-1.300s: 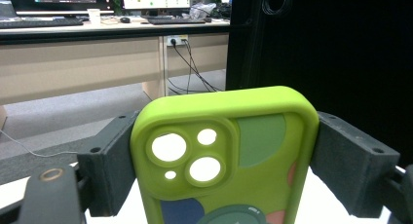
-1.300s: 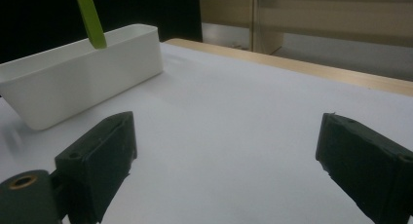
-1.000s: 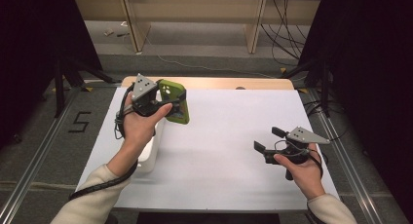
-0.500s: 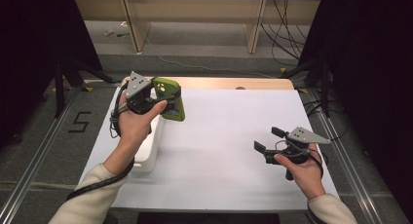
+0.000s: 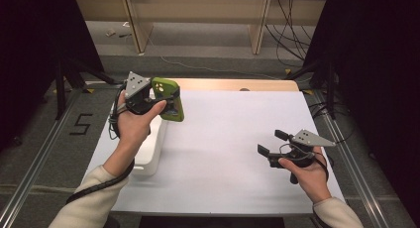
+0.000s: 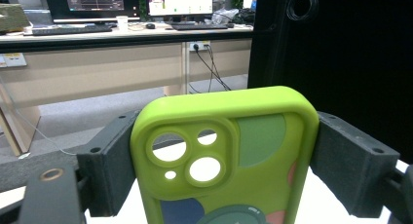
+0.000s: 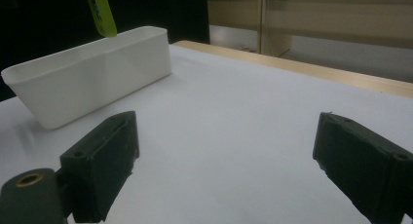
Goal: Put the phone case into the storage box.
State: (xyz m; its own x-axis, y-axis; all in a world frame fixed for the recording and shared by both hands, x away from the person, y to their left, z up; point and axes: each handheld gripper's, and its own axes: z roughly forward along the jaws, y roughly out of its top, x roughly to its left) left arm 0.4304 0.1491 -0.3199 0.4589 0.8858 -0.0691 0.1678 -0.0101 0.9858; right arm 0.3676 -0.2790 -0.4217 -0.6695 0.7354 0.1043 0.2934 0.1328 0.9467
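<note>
**Green phone case held up over the white bin**

The left gripper (image 5: 166, 103) is raised above the far left part of the table (image 5: 233, 139), and its two black jaws are clamped on the long sides of a lime-green phone case (image 5: 169, 99). In the left gripper view the case (image 6: 226, 156) stands upright between the jaws, camera cut-outs near the top, with patches of darker green, blue and pink on its back. Both pads press flat against its edges, so the grip is firm and the jaws stand as wide as the case itself.

In the high view the case hangs in the air just above the far end of a white plastic bin (image 5: 151, 148), which sits along the left edge of the white table top. The person's left hand (image 5: 133, 124) wraps the gripper body, and the forearm crosses over the near part of the bin. From the right gripper view the bin (image 7: 92, 73) is a long, shallow, straight-walled tub, and the lower tip of the green case (image 7: 101, 12) shows above its far rim, not touching it.

The right gripper (image 5: 270, 142) rests low over the right side of the table, well apart from the bin. Its jaws are spread wide with nothing between them, only bare white surface beyond.
</note>
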